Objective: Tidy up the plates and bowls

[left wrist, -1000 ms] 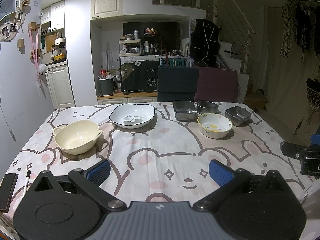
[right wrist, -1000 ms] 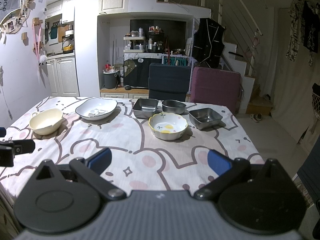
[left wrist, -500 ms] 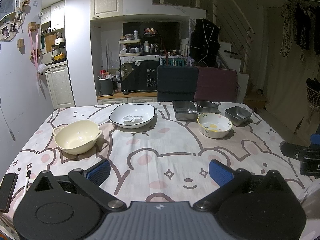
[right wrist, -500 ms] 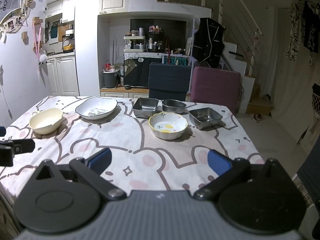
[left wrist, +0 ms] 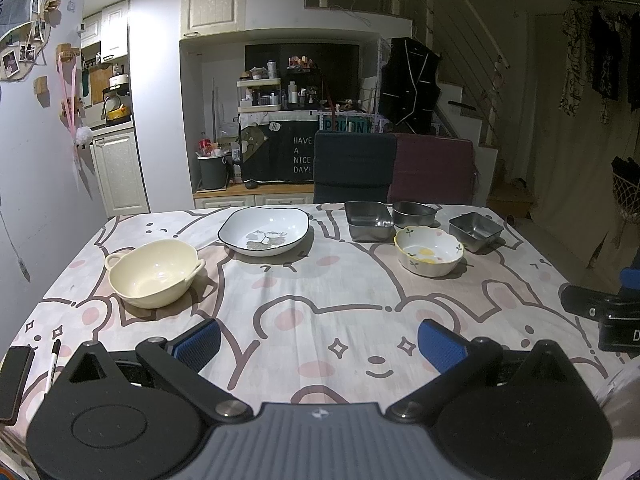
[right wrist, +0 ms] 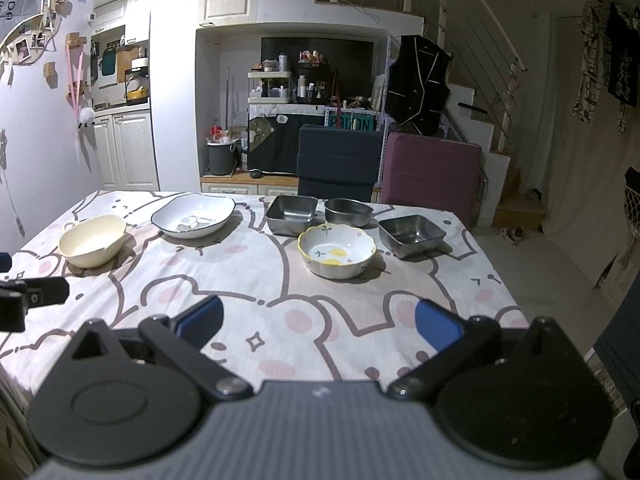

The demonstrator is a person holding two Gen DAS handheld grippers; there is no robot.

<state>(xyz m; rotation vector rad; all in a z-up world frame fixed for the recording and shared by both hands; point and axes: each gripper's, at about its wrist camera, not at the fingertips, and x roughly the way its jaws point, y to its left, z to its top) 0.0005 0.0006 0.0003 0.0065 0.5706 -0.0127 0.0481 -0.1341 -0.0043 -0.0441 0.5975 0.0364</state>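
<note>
On the cartoon-print tablecloth point(left wrist: 320, 304) stand a cream two-handled bowl point(left wrist: 154, 272) point(right wrist: 93, 240), a white dark-rimmed plate point(left wrist: 265, 231) point(right wrist: 194, 216), a flower-painted bowl point(left wrist: 429, 250) point(right wrist: 338, 251), two square steel trays point(left wrist: 368, 221) point(left wrist: 475, 231) and an oval steel bowl point(left wrist: 414, 213). In the right wrist view these steel pieces are the left tray point(right wrist: 292, 214), the oval bowl point(right wrist: 348, 211) and the right tray point(right wrist: 412, 235). My left gripper point(left wrist: 319, 342) and right gripper point(right wrist: 319, 322) hover open over the near table edge, nothing between their fingers.
A phone point(left wrist: 14, 380) and a marker pen point(left wrist: 52, 364) lie at the near left corner. Two chairs, dark blue point(left wrist: 354, 168) and maroon point(left wrist: 434, 170), stand behind the table. The other gripper shows at the right edge point(left wrist: 600, 316) in the left wrist view.
</note>
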